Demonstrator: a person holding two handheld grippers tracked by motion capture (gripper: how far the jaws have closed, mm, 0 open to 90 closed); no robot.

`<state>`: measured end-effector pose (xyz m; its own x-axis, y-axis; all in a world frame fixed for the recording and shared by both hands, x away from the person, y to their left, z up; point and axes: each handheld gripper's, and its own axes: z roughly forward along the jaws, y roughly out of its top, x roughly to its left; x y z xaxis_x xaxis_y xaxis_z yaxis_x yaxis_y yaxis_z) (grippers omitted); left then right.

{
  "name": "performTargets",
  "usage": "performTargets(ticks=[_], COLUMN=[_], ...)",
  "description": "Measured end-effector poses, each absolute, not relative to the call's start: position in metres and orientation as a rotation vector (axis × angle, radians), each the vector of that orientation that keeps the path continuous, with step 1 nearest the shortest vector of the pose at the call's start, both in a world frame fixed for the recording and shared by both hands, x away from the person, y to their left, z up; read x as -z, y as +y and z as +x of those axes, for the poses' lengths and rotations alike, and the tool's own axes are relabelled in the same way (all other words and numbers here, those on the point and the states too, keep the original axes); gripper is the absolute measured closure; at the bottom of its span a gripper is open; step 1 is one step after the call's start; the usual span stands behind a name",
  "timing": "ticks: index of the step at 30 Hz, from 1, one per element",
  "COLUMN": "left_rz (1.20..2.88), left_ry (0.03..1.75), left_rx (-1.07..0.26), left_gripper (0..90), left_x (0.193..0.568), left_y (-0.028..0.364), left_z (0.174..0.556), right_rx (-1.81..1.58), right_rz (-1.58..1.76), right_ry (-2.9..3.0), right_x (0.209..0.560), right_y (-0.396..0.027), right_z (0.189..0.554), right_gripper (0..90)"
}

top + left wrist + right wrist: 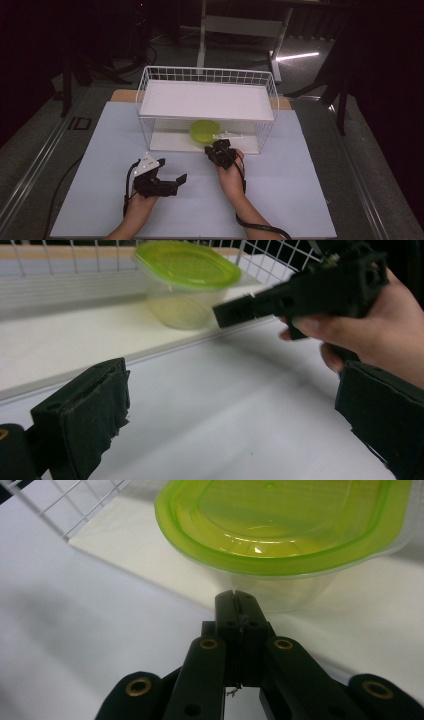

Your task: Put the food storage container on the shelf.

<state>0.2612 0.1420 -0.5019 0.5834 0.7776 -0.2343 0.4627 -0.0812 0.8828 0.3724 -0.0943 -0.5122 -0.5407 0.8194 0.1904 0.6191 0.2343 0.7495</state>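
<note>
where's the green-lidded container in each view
High view: the green-lidded container sits centre, on the wire rack's lower shelf.
Left gripper view: top centre, left of the right gripper.
Right gripper view: upper right, just beyond the shut jaws.
Shared landmark: the rack's white wire grid.

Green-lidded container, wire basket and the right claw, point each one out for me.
Green-lidded container [280,525]: right gripper view, middle of its green lid.
Wire basket [207,75]: high view, back wall's wire mesh.
Right claw [239,597]: right gripper view, tips of its shut jaws, just short of the container.
</note>
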Motion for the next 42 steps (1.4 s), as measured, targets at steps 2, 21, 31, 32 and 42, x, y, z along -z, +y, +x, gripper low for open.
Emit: performTargets(ticks=[2,21,31,32,42], left_rz=[1.715,1.750,1.751,1.750,1.762], left_ry=[1.030,1.003,0.959,0.959,0.912], left_rx=[-0.351,-0.337,-0.335,-0.332,-0.312], left_gripper=[2.0,2.0,2.0,2.0,2.0], left_x=[0.502,0.496,0.485,0.485,0.481], left_y=[0.143,0.143,0.153,0.154,0.154], left_z=[0.261,0.262,0.256,0.255,0.248], right_rx=[-1.194,-1.213,-1.292,-1.309,-1.371], right_rz=[1.364,1.291,1.241,1.244,1.105], right_ry=[2.263,2.308,2.273,2.271,2.344], right_x=[0.512,0.507,0.502,0.502,0.501], right_y=[-0.092,-0.089,-0.100,-0.100,-0.096], right_z=[0.377,0.363,0.344,0.342,0.324], right_gripper=[90.0,61.1,38.6,36.4,16.7])
